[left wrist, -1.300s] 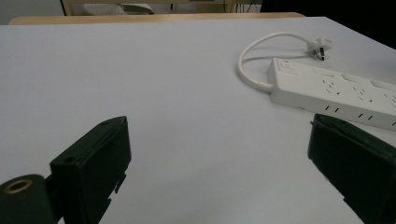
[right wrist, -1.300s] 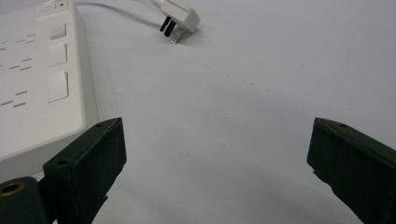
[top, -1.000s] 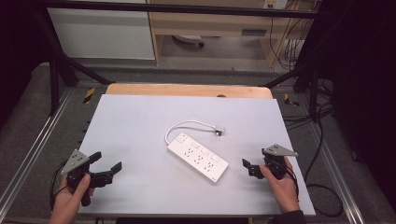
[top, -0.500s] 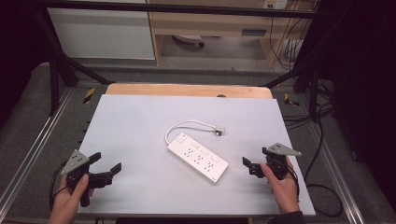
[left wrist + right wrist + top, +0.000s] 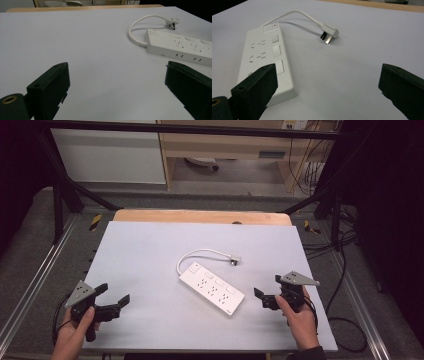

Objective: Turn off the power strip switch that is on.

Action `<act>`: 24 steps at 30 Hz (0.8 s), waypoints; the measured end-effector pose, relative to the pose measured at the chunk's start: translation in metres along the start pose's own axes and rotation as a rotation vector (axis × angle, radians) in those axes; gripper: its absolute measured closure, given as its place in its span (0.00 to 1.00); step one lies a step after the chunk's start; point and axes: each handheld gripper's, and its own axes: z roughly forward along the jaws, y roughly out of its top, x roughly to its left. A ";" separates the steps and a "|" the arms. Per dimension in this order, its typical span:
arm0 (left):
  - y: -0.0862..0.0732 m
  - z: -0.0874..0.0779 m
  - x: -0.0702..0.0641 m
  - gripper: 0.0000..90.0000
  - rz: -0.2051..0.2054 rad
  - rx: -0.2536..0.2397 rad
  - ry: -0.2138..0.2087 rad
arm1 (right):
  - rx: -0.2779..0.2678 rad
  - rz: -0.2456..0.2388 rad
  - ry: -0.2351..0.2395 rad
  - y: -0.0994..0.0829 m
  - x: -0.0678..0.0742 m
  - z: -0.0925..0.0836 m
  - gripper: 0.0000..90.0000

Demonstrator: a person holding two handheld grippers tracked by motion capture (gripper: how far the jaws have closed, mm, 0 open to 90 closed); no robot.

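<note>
Power strip (image 5: 212, 287) lies flat at table (image 5: 150, 250) centre, long axis running 10 to 4 o'clock. Its short white cord (image 5: 197, 254) loops off the 10 o'clock end, and the plug (image 5: 234, 259) rests on the table just beside the strip, unplugged.

R gripper (image 5: 265, 297) sits at 4 o'clock, near the strip's near end, not touching; jaws spread wide, empty. L gripper (image 5: 114, 302) at 8 o'clock, well apart from the strip; jaws likewise spread, empty.

Assessment: approach stage, nothing grasped yet. Recommend R go for the plug body, not the cord, w/ jaws across its flat sides. L should steady the strip's end so it doesn't slide. Keep approach low and square. Risk: pinching the cord lets the plug swing.
</note>
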 end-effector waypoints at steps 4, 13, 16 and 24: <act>0.000 0.001 0.000 0.06 0.004 0.001 0.002 | 0.011 -0.013 0.010 0.008 0.006 0.004 0.03; -0.001 0.001 -0.001 0.06 0.000 0.003 0.000 | 0.014 -0.035 0.038 0.028 0.017 0.015 0.05; -0.001 0.001 -0.001 0.06 0.003 0.007 -0.003 | 0.011 -0.031 0.045 0.034 0.020 0.018 0.07; -0.001 0.003 -0.002 0.06 0.005 0.012 -0.003 | -0.009 -0.040 0.046 0.051 0.022 0.023 0.12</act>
